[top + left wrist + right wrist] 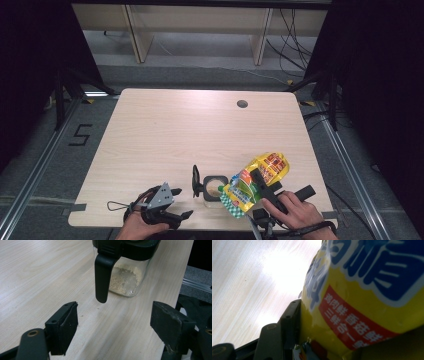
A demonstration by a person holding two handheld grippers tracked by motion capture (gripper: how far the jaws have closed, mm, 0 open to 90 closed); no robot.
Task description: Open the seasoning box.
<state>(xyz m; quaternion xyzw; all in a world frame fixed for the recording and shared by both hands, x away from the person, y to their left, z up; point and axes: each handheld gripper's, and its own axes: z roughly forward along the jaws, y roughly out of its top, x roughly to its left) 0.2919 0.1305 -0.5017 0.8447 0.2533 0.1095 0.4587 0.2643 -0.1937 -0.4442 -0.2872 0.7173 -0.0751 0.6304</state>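
At the near edge of the counter (150,130), about seven o'clock in the high view, the left claw (172,202) sits low in a hand, jaws spread wide with nothing between them. Along its own view, the left claw (113,325) frames bare wood, and just beyond, at twelve o'clock, stands a clear glass jar (125,280) with a black lid rim and a long black handle (102,277) hanging down its side; pale granules coat the bottom of the jar.

Over at five o'clock, the right claw (262,187) is pinching a yellow seasoning pouch (255,182), held tilted, its lower green-checked end right over the open jar (214,187), its top pointing toward two o'clock. From the right gripper view, the pouch (367,297) presses against the one jaw in sight, red band and blue lettering up close.

Farther out, at one o'clock, a round cable hole (242,104) marks the counter. Past the far edge, pale shelf legs (137,35) stand on the grey floor, with loose cables (295,40) at the right.
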